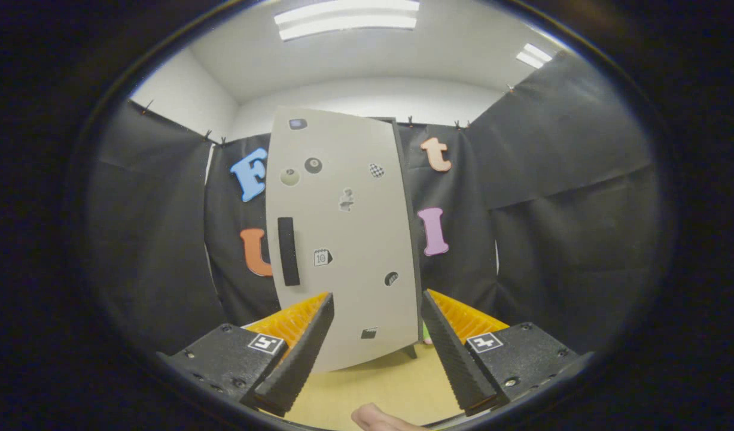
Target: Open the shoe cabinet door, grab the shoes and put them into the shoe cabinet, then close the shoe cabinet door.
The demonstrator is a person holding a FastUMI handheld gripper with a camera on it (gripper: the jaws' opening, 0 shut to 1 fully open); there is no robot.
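While the gripper (375, 308) hangs spread and empty, the pale shoe cabinet door (343, 239) (sticker-dotted, dark handle (288, 251)) stands shut beyond.

Tan floor (390, 383), black cloth wall (558, 179), ceiling lights (346, 18)

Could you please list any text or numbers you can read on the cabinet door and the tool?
"10": calendar sticker on the cabinet door.
Other door stickers: pictures, no legible text.
Tool, open before the door: square code markers, no words.
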